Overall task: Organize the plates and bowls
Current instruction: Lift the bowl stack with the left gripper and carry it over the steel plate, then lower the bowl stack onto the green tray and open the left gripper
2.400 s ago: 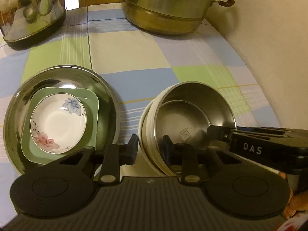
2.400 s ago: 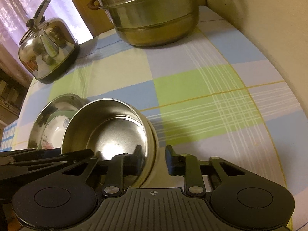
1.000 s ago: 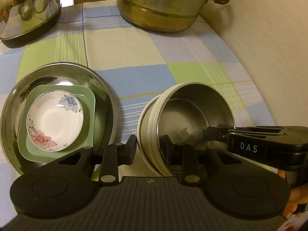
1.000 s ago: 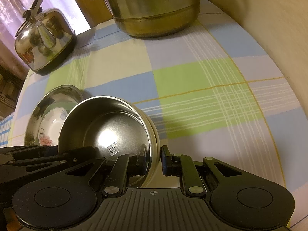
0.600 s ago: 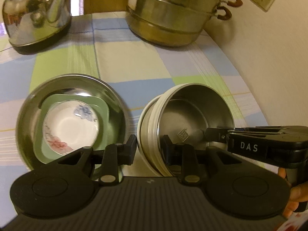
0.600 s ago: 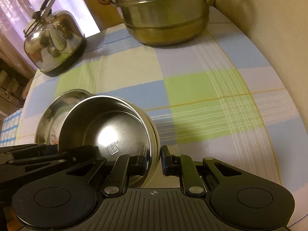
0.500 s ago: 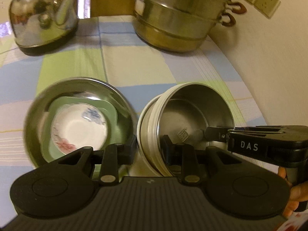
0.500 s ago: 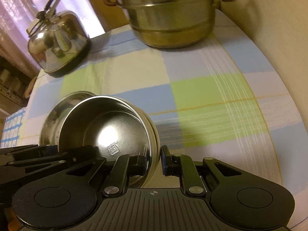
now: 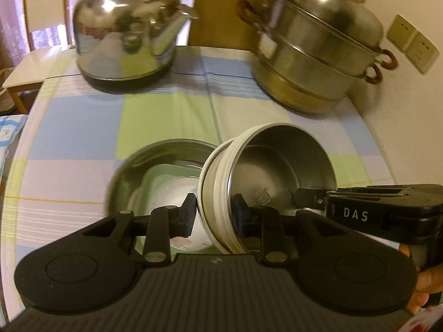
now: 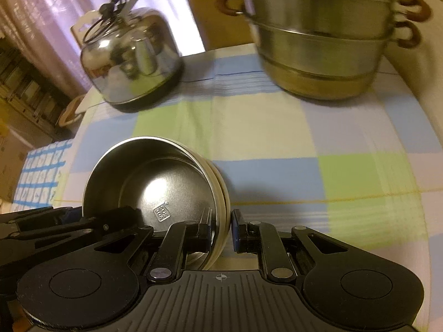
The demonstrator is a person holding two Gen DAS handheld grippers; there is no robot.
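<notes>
Both grippers, left (image 9: 214, 214) and right (image 10: 221, 228), clamp fingers on the tilted cream-walled steel bowl (image 9: 277, 166) mid-carry; next lower it onto the plate stack (image 9: 155, 166) left of the left fingers.

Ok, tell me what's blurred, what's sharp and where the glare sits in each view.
Left wrist view: the steel bowl and left gripper are sharp; kettle, steamer pot and plate stack are motion-smeared, with a bright highlight on the pot's lid. Right wrist view: a glare patch sits in the bowl's base; right gripper crisp, pot and tablecloth streaked; both views bulge, fisheye.
</notes>
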